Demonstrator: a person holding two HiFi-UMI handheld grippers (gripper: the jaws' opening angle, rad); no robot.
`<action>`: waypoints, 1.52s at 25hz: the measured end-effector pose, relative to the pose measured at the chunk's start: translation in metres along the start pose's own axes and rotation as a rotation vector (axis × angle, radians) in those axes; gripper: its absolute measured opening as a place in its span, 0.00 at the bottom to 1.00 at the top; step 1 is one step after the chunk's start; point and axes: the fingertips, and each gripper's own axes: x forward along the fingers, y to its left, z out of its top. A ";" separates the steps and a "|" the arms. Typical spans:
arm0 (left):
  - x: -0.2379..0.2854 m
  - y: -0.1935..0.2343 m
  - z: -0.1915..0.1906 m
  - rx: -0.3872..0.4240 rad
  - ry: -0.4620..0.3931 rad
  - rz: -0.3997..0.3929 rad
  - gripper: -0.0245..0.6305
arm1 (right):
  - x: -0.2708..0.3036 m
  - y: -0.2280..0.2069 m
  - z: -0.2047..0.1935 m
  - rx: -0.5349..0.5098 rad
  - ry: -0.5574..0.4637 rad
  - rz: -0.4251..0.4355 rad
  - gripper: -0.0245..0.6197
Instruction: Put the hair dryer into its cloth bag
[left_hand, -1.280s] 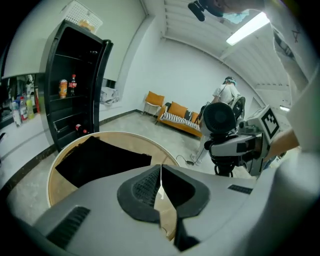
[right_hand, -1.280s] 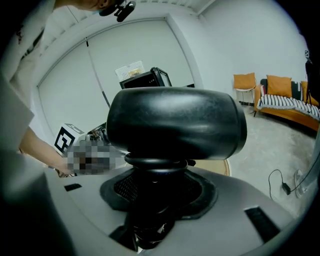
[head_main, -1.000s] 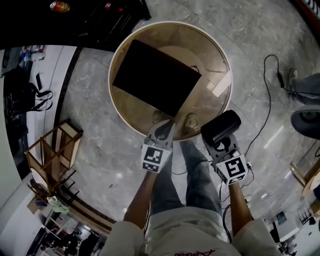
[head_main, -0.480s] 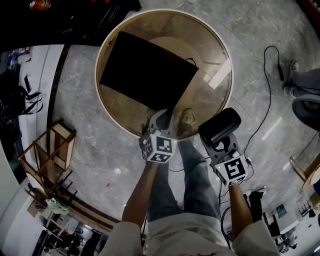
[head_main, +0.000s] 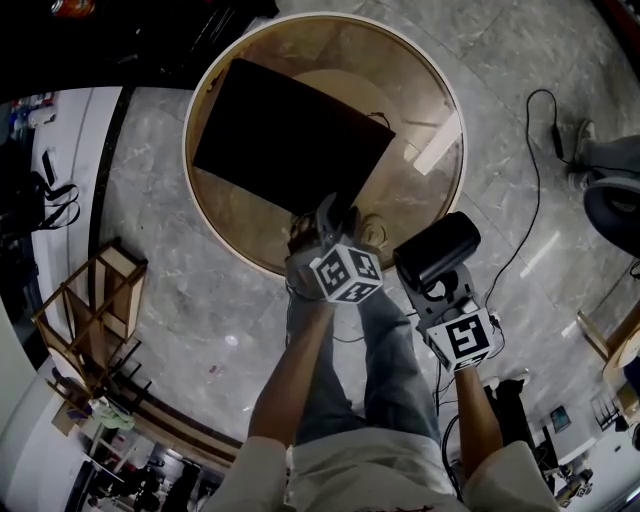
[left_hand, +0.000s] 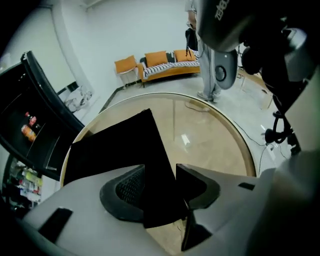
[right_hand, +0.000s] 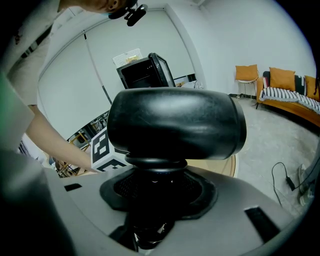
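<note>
Because the black cloth bag (head_main: 290, 140) is soft and floppy and lies flat on the round table (head_main: 410, 90), its corner by the near edge looks best to pinch. The jaws of the left gripper (left_hand: 160, 185) have just spread wide around that corner, not squeezing it. The hair dryer (head_main: 437, 250) is hard, smooth and top-heavy, so the right gripper (head_main: 441, 288) squeezes its handle, just off the table's near edge.

Grey marble floor (head_main: 200, 300), white walls (left_hand: 140, 25) — orange sofa (left_hand: 170, 67); wooden rack (head_main: 95, 310)
</note>
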 end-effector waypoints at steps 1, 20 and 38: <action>0.002 -0.004 0.001 0.018 0.005 -0.010 0.34 | -0.001 0.000 0.000 -0.001 0.000 -0.002 0.34; 0.011 0.005 -0.001 -0.027 -0.008 -0.021 0.12 | -0.004 -0.004 -0.012 0.006 0.019 -0.002 0.34; -0.086 0.064 0.033 -0.270 -0.385 0.083 0.09 | 0.043 0.008 -0.025 -0.161 0.312 0.167 0.34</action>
